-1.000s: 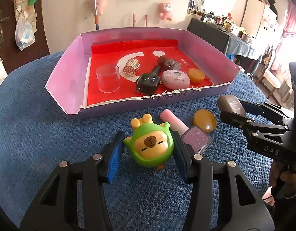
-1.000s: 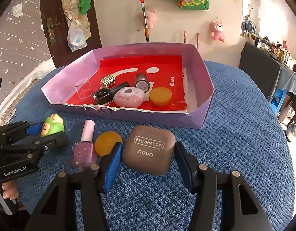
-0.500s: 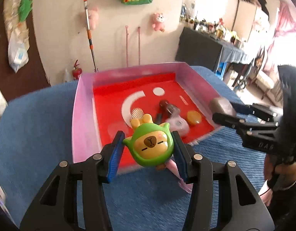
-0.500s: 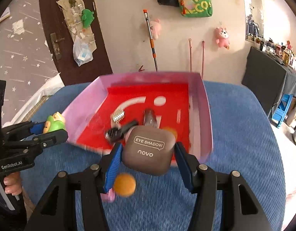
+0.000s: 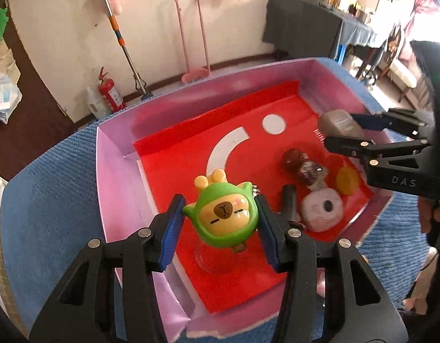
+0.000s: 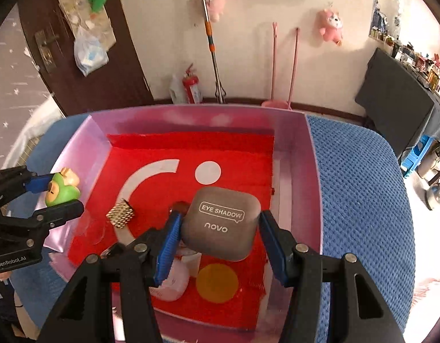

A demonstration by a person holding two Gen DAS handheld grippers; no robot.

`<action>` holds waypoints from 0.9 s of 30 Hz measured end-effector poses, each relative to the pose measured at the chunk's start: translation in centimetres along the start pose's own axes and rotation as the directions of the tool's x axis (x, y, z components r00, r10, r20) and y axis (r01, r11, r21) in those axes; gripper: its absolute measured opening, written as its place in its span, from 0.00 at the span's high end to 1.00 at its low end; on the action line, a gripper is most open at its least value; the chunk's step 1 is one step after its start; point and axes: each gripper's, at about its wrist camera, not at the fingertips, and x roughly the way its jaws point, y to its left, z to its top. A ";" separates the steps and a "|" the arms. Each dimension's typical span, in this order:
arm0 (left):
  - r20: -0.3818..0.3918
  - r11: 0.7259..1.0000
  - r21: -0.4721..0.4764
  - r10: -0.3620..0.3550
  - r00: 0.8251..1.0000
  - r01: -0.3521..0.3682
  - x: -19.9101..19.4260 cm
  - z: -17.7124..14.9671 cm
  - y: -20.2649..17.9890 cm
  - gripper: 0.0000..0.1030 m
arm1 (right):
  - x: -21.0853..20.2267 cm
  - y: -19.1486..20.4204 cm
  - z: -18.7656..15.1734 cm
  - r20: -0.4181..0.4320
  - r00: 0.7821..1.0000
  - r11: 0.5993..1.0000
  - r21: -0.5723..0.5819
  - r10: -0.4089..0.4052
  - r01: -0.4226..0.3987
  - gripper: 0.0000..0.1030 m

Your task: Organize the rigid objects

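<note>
Left tongs [image 5: 218,223] clamp a green-hooded capybara toy [image 5: 224,218]; right tongs [image 6: 218,241] grip a taupe eye-shadow case [image 6: 221,223] over the pink tray [image 6: 312,171].

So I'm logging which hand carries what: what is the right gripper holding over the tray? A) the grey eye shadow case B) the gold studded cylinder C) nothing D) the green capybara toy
A: the right gripper is shut on the grey eye shadow case, above the tray; the left gripper holds the green toy.

Glossy plastic toy [image 5: 224,217], matt smooth eye shadow case [image 6: 221,223] and a knobbly blue cloth [image 6: 360,200] are showing around the paper-lined tray [image 6: 312,171].
</note>
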 end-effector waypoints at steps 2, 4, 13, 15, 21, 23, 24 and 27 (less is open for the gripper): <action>-0.017 1.000 0.010 0.017 1.000 -0.017 0.8 0.3 0.0 0.55 | 0.9 0.3 0.6 -0.029 0.999 1.000 -0.019 -0.022 0.021 0.44; -0.032 1.000 0.016 0.018 0.999 -0.017 1.2 0.4 0.0 0.55 | 1.7 0.4 1.0 -0.053 0.998 0.999 -0.029 -0.045 0.043 0.44; -0.083 0.996 0.035 0.079 0.993 -0.076 3.4 1.2 -0.1 0.55 | 4.0 0.7 1.7 -0.105 0.986 0.989 -0.081 -0.129 0.121 0.44; -0.092 0.995 0.046 0.090 0.992 -0.086 3.8 1.3 -0.4 0.55 | 4.2 0.9 1.6 -0.110 0.984 0.987 -0.095 -0.141 0.131 0.44; -0.124 0.992 0.059 0.120 0.985 -0.114 4.9 1.4 -0.6 0.55 | 4.8 1.7 1.4 -0.120 0.973 0.973 -0.147 -0.196 0.178 0.43; -0.130 0.991 0.059 0.125 0.984 -0.118 5.1 1.4 -0.6 0.55 | 4.8 1.8 1.3 -0.124 0.971 0.970 -0.158 -0.205 0.185 0.43; -0.133 0.991 0.057 0.125 0.983 -0.118 5.1 1.3 -0.7 0.55 | 4.9 1.9 1.3 -0.126 0.970 0.969 -0.161 -0.208 0.187 0.43; -0.136 0.991 0.054 0.129 0.982 -0.122 5.3 1.3 -0.7 0.54 | 5.1 2.1 1.3 -0.128 0.966 0.964 -0.176 -0.224 0.200 0.43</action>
